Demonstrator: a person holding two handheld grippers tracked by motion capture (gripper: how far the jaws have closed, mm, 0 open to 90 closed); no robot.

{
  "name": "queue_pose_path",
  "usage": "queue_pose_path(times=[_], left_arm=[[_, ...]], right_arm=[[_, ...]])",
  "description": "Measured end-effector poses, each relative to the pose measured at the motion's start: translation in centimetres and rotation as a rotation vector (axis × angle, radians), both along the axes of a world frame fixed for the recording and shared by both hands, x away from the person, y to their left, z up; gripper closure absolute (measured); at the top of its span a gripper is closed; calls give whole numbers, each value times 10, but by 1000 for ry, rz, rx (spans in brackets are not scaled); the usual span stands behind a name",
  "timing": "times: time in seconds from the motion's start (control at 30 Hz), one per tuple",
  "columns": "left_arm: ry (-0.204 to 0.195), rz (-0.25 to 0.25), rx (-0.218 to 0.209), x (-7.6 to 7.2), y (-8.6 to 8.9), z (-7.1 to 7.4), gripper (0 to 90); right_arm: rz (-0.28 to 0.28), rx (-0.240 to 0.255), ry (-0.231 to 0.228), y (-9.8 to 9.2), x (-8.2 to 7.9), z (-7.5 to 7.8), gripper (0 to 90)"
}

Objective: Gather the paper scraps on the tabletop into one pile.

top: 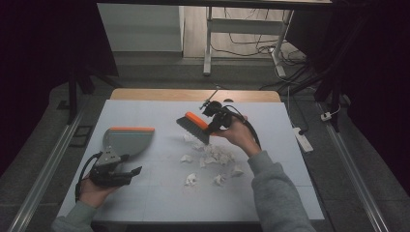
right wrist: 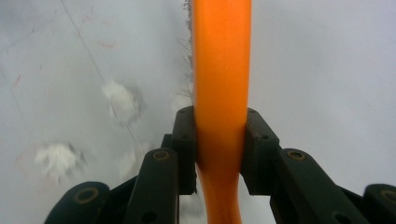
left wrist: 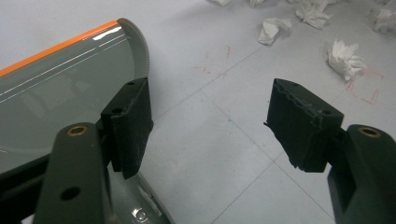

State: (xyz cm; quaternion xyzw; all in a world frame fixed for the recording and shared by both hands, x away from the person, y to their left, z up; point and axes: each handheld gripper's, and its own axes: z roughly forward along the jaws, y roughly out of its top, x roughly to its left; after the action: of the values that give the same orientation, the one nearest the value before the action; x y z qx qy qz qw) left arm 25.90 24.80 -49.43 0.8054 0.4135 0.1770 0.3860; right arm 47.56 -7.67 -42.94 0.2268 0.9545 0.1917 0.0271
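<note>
While clamped in right gripper [right wrist: 219, 154]: orange brush [top: 193, 126] (paper scraps [top: 212, 157] nr bristles).

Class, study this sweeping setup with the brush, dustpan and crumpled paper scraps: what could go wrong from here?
1. The left gripper is open beside the dustpan, not clamping it, so a sweep could likely push the pan away.
2. The paper scraps lie scattered, some near the person's side, so the brush may miss some or flick light ones further.
3. The right gripper clamps only the narrow orange handle; sideways pressure might twist the brush.
</note>
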Motion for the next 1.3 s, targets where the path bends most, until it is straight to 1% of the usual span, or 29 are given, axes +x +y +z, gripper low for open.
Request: queue_pose_path(times=[0.07, 0.1, 0.13, 0.23, 0.27, 0.33, 0.4, 0.43, 0.53, 0.63, 0.67, 0.7, 0.8, 0.87, 1.07, 1.13, 1.17, 1.23, 1.27, 1.3], left_arm=[[1, 0, 2, 0, 0, 0, 316], [1, 0, 3, 0, 0, 0, 316], [2, 0, 3, 0, 0, 0, 316], [2, 1, 2, 0, 0, -1, 316], [1, 1, 2, 0, 0, -1, 316], [1, 1, 2, 0, 0, -1, 316], [1, 1, 4, 0, 0, -1, 316], [1, 0, 4, 0, 0, -1, 316], [1, -1, 4, 0, 0, -1, 316], [1, 0, 4, 0, 1, -2, 316], [1, 1, 3, 0, 1, -2, 316], [0, 2, 3, 0, 1, -2, 316], [1, 1, 2, 0, 2, -2, 316], [1, 0, 1, -1, 2, -2, 317], [-3, -7, 0, -1, 1, -2, 318], [-6, -12, 4, -1, 0, -1, 318], [-5, -14, 4, 0, -1, -1, 318], [-6, -16, 6, 0, -2, -1, 318], [-7, -17, 7, 0, -2, -1, 318], [-7, -16, 6, 0, -2, -1, 318]], right_arm=[[-23, 26, 15, 11, 2, -4, 704], [-33, 46, 16, 15, 3, -6, 704], [-51, 65, 28, 19, 5, -8, 704], [-112, 125, 79, 28, 11, -13, 704], [-147, 146, 102, 32, 12, -14, 704], [-170, 159, 115, 36, 16, -18, 704], [-181, 163, 114, 41, 18, -21, 704], [-189, 172, 124, 43, 19, -24, 704], [-217, 203, 170, 48, 22, -32, 704], [-230, 177, 180, 49, 24, -40, 703], [-257, 182, 186, 48, 24, -41, 704], [-266, 179, 193, 44, 26, -41, 704], [-304, 142, 233, 33, 26, -42, 704], [-326, 129, 245, 22, 23, -42, 704], [-374, 65, 241, -20, 4, -31, 704], [-369, 62, 235, -32, -3, -25, 704], [-358, 84, 227, -35, -6, -21, 704], [-342, 156, 218, -41, -10, -10, 704], [-339, 183, 193, -42, -11, -3, 704], [-332, 199, 158, -43, -11, 2, 703]])
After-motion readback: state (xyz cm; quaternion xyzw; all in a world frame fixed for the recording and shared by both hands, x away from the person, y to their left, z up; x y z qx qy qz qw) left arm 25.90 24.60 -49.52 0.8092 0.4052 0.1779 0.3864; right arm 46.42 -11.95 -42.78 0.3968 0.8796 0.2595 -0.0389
